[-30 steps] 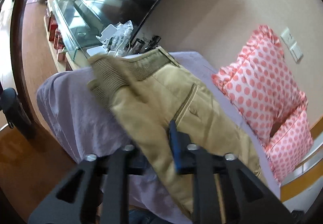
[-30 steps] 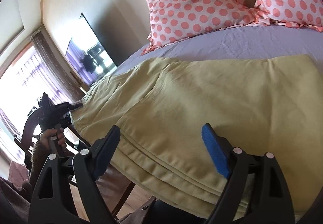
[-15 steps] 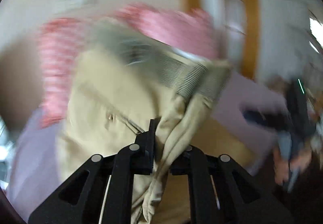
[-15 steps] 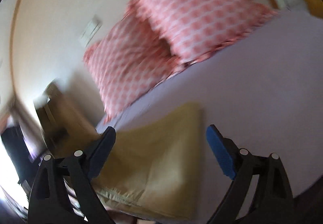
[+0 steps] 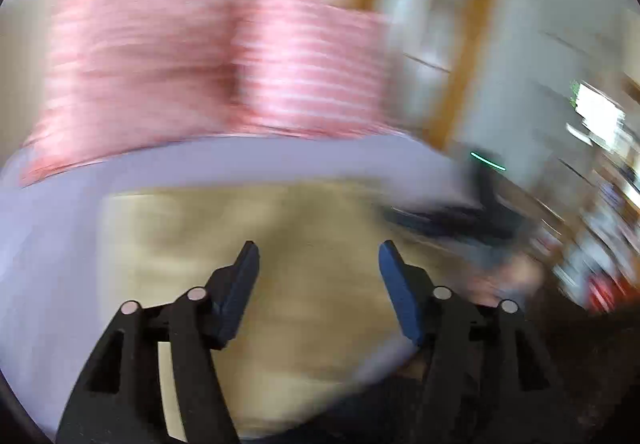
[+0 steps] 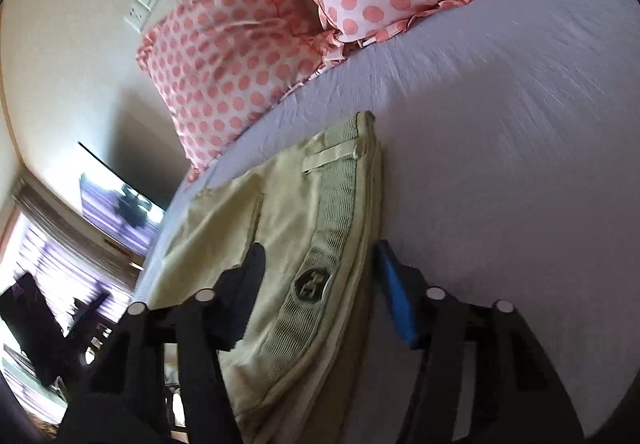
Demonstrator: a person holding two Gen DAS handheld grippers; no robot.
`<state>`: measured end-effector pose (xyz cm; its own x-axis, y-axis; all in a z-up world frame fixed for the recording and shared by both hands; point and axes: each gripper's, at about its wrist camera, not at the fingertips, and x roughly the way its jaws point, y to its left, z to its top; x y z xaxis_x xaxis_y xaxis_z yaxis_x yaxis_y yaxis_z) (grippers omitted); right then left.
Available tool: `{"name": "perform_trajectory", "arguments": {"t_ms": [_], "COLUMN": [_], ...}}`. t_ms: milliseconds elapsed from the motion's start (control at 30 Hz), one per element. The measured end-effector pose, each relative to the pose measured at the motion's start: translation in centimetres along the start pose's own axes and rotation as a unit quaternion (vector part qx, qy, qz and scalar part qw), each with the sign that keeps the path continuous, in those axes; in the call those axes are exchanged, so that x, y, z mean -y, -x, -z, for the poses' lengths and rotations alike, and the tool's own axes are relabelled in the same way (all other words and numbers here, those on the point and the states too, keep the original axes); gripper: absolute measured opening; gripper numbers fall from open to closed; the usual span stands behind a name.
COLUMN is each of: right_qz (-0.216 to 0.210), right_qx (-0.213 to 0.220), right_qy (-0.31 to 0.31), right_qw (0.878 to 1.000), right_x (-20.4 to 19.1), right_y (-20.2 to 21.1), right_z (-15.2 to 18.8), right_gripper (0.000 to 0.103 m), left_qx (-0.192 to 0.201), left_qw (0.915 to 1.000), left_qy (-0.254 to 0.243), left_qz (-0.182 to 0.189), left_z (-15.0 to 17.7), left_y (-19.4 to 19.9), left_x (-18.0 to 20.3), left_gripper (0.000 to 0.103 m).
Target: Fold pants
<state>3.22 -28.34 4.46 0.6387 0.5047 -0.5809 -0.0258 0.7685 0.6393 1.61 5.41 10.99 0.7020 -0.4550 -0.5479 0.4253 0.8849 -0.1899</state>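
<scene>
- Both pairs of jaws stand spread wide with nothing clamped between them.
- On the left gripper (image 5: 315,258), the blue pads (image 5: 400,296) are well apart, and the khaki pants (image 5: 312,276) show through the gap, lying beneath and ahead of the fingertips; the left wrist view is heavily smeared, so whether the tips touch the cloth cannot be told.
- In that same blurred view the pants lie on the lavender bedsheet (image 5: 60,244), with the pink pillows (image 5: 208,68) beyond them against the wall.
- On the right gripper (image 6: 320,260), the jaws are likewise far apart and hold nothing.
- From the right wrist view, the pants (image 6: 280,228) lie folded on the lavender bedsheet (image 6: 500,144), their ribbed waistband (image 6: 332,220) running up through the gap between the two fingers.
- A dark badge (image 6: 311,283) on the waistband sits between the jaws, nearer the left-hand finger in this view.
- That left-hand finger lies over the pants' fabric, while the blue-padded finger (image 6: 396,300) sits just beside the folded edge, over bare sheet.
- A belt loop (image 6: 332,158) lies across the waistband ahead of the fingertips.
- Two polka-dot pillows (image 6: 320,4) rest at the head of the bed, well apart from the pants.
- A dark television (image 6: 120,196) hangs on the wall at the left of this view.
</scene>
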Motion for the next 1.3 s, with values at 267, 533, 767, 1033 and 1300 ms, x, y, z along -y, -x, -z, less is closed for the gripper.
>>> {"name": "perform_trajectory", "arguments": {"t_ms": [267, 533, 767, 1033, 1300], "right_qz": [0.002, -0.069, -0.134, -0.096, 0.121], "right_qx": [-0.016, -0.058, -0.042, 0.032, -0.012], "right_qy": [0.009, -0.012, 0.010, 0.033, 0.001], "right_qw": [1.000, 0.996, 0.990, 0.994, 0.993], "right_x": [0.7, 1.1, -2.1, -3.4, 1.7], "right_y": [-1.5, -2.6, -1.1, -3.7, -9.5], "right_z": [-1.5, -1.1, -4.7, -15.0, -16.1], "right_gripper": [0.033, 0.016, 0.009, 0.009, 0.031], "left_qx": [-0.119, -0.147, -0.107, -0.068, -0.122], "left_qw": [0.9816, 0.9594, 0.9720, 0.9889, 0.9771], "left_qy": [0.149, 0.224, 0.190, 0.131, 0.143], "left_qz": [-0.013, 0.089, 0.086, -0.018, -0.099], "left_z": [0.1, 1.2, -3.1, -11.8, -10.1], "left_y": [-6.0, -9.8, -8.2, -14.3, -19.6], "left_x": [-11.1, -12.8, -11.5, -12.0, -14.1], "left_gripper": [0.061, 0.016, 0.005, 0.010, 0.020]}}
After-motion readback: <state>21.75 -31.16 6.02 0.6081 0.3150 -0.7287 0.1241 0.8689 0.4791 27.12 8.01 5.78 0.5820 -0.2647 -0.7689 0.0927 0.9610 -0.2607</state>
